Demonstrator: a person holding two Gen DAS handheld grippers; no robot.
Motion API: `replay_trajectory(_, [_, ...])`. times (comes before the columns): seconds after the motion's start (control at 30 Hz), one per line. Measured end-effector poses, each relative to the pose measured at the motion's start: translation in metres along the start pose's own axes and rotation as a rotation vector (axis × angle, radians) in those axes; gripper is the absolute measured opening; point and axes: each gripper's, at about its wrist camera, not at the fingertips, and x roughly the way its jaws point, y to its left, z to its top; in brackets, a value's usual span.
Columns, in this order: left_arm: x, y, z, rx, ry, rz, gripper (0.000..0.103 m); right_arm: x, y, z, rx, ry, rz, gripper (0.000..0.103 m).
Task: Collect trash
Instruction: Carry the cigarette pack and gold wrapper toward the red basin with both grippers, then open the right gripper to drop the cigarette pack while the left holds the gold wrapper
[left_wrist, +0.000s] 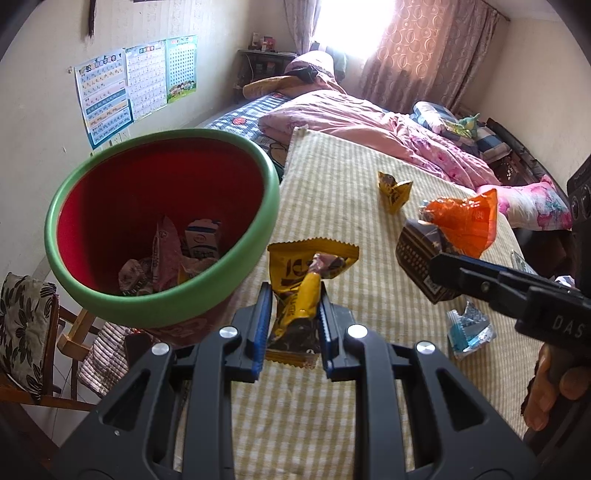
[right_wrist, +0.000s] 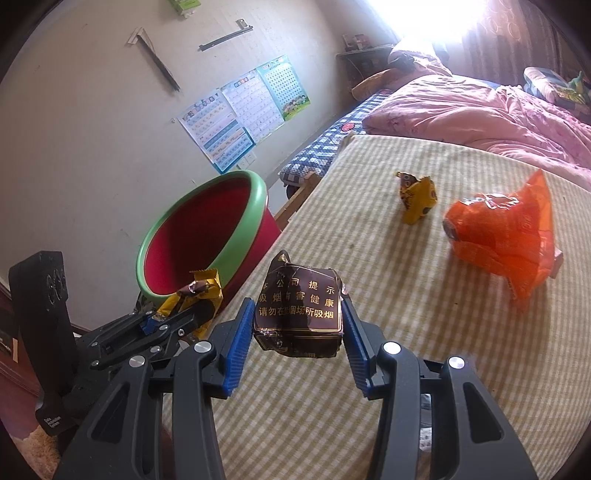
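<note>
My left gripper (left_wrist: 293, 295) is shut on a yellow snack wrapper (left_wrist: 306, 280) and holds it above the striped bed mat, just right of the red bin with a green rim (left_wrist: 162, 299). The bin holds several wrappers and a small carton. My right gripper (right_wrist: 297, 314) is shut on a crumpled dark brown cigarette pack (right_wrist: 299, 310), held above the mat; the pack also shows in the left wrist view (left_wrist: 417, 254). A small yellow wrapper (right_wrist: 417, 199) and an orange plastic bag (right_wrist: 506, 236) lie on the mat beyond. A blue-white wrapper (left_wrist: 467, 328) lies under the right gripper.
The striped mat (right_wrist: 369, 369) covers the bed's near part; pink quilts (left_wrist: 369, 122) are piled beyond it. A wooden chair with a patterned cushion (left_wrist: 22, 325) stands left of the bin. Posters (left_wrist: 133, 85) hang on the wall.
</note>
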Motion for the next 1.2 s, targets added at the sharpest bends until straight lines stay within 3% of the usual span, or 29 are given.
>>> replay_trajectory(1.2, [0.003,0.068,0.029,-0.019,-0.019,0.0,0.022,0.046,0.042,0.025,0.002,0.002,-0.01,0.046])
